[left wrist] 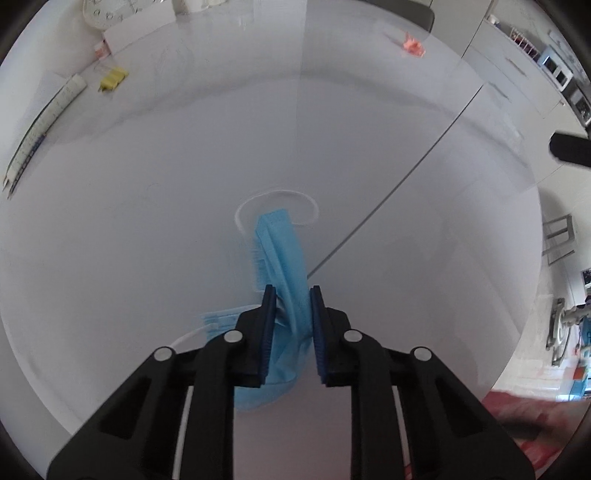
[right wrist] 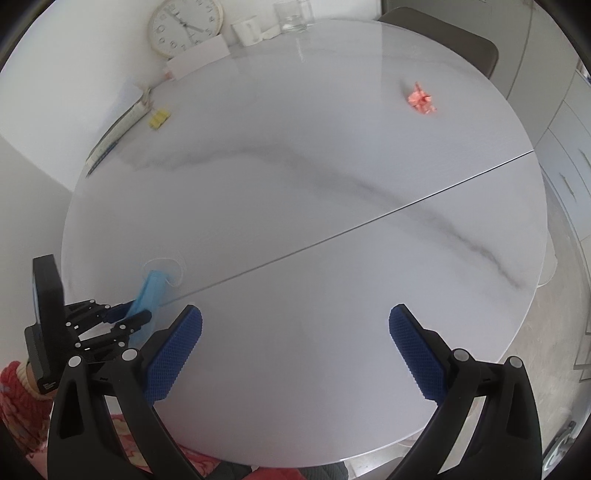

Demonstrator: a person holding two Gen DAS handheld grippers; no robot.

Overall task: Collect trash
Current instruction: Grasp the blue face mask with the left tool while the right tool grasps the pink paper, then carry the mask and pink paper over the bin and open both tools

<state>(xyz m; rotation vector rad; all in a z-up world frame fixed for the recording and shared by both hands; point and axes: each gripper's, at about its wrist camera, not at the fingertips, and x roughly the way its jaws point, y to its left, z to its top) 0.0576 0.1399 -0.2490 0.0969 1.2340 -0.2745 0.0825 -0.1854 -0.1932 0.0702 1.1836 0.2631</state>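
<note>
My left gripper (left wrist: 291, 295) is shut on a blue face mask (left wrist: 282, 251), pinched between its blue pads; the mask's far end and white ear loop still rest on the white round table (left wrist: 184, 166). In the right wrist view the left gripper (right wrist: 131, 312) and the mask (right wrist: 147, 291) sit at the table's left edge. My right gripper (right wrist: 295, 321) is open and empty above the table's near side. A crumpled pink scrap (right wrist: 421, 98) lies at the far right of the table; it also shows in the left wrist view (left wrist: 412, 45).
A yellow clip (right wrist: 158, 118) and a booklet (right wrist: 118, 129) lie at the table's far left. A clock (right wrist: 184, 26), a white cup (right wrist: 246, 31) and a glass (right wrist: 293, 14) stand at the back. A dark chair (right wrist: 450, 40) is behind the table.
</note>
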